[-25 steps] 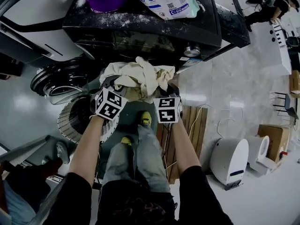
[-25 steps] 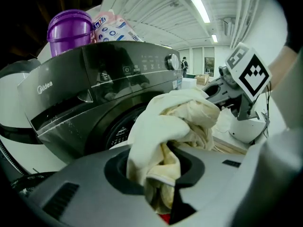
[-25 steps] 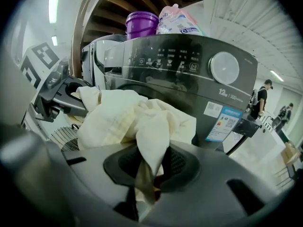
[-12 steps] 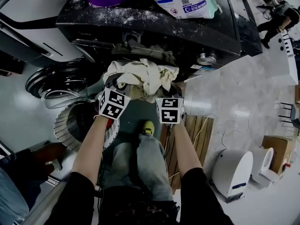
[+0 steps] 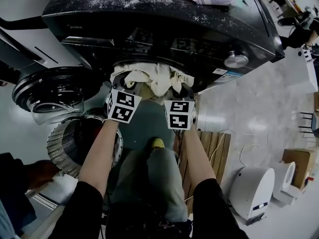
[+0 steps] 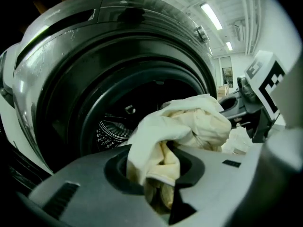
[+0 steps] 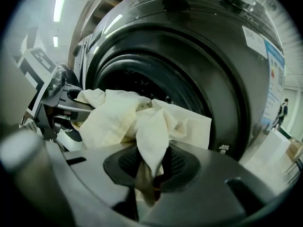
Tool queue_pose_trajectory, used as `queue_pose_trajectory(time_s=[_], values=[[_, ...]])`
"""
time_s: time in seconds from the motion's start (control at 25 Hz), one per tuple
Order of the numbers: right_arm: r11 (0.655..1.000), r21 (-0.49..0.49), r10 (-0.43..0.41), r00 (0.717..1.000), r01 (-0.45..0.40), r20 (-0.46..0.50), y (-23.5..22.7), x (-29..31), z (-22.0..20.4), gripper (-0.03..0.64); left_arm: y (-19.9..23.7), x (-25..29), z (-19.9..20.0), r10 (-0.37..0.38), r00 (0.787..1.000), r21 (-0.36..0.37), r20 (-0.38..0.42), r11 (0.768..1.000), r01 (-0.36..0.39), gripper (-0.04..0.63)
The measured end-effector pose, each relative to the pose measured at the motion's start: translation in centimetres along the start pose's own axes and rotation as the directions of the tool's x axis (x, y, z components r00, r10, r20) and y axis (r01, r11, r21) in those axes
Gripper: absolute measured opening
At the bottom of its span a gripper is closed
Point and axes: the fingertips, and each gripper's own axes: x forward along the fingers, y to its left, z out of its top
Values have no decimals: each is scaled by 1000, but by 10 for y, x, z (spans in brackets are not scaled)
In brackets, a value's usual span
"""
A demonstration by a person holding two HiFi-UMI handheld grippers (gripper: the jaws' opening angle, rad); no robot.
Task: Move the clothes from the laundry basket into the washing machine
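Cream cloth bundle (image 5: 149,78) at washing machine (image 5: 164,19) opening
Left gripper (image 6: 158,174) and right gripper (image 7: 147,169) — jaws nearly closed — each clamp a fold.

Ahead of the fingers of left gripper (image 5: 128,85) and right gripper (image 5: 182,91): drum mouth (image 6: 142,98), open and dark inside. Cream cloth bundle (image 5: 152,78) fills the space between fingers and mouth. Open door (image 5: 50,91) stands left of the left fingers.

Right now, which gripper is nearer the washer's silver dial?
Right. The right gripper sits below-left of the silver dial; the left gripper is farther left, across the cream cloth.
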Motion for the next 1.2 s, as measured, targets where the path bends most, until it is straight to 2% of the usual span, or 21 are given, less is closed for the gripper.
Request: queue_pose_trajectory(time_s=[0.28,0.52,0.64,0.8,1.04,1.2], values=[[995,-88,-31,997,37,67,1,41,-13,82,9,36,-20,40,997,-26,70,999,-38,115],[996,-77,-40,994,48,98,-9,75,-15,83,22,68,-16,71,987,-26,145,997,-68,115],[994,-70,-78,987,89,144,-16,83,-7,84,27,83,-12,81,981,-13,174,997,-80,115],[990,-7,-141,973,144,182,-18,86,1,89,34,99,-4,99,973,-20,208,995,-97,118],[992,81,-108,978,94,180,-17,114,7,103,54,113,-9,123,971,-111,205,989,-102,121],[988,119,-116,973,93,198,-24,125,12,110,58,124,-10,102,972,-177,211,982,-64,130]])
